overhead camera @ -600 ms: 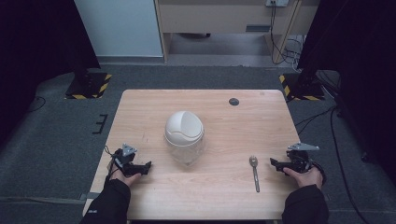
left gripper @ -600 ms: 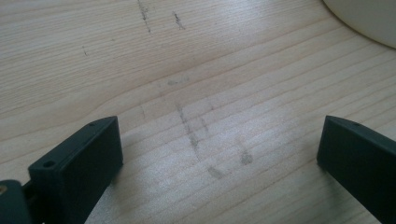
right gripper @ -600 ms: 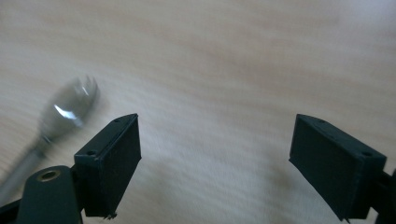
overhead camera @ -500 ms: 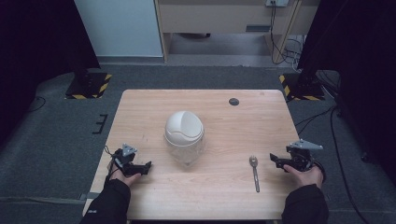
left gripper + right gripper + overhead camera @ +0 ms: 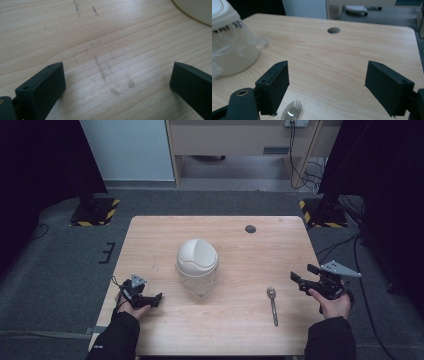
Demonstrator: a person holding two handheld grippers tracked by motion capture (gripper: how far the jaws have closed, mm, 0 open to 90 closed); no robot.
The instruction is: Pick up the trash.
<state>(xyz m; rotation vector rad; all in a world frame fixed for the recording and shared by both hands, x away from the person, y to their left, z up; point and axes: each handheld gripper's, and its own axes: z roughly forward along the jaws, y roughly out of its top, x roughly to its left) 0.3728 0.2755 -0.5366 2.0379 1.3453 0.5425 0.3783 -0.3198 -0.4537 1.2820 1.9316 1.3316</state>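
A white domed bin (image 5: pixel 197 262) with a swing lid and a clear plastic liner stands at the middle of the wooden table (image 5: pixel 240 245). To its right a small metal spork (image 5: pixel 272 304) lies with its handle toward the front edge. My left gripper (image 5: pixel 156 298) rests on the table front left of the bin, its jaws wide open over bare wood (image 5: pixel 117 72). The bin's rim (image 5: pixel 195 10) shows at the top right of that view. My right gripper (image 5: pixel 301 279) is held just above the table's right edge, open, with nothing between its jaws (image 5: pixel 327 80). The spork's head (image 5: pixel 290 112) lies just below them.
A round dark cable hole (image 5: pixel 250 228) sits near the table's far right edge. Beyond the table are grey carpet, black curtains on both sides and yellow-striped stand feet (image 5: pixel 95 212). The bin (image 5: pixel 229 50) stands to the left in the right gripper view.
My right gripper has shifted a little to the right and lifted slightly. The left gripper, the bin and the spork have stayed where they were.
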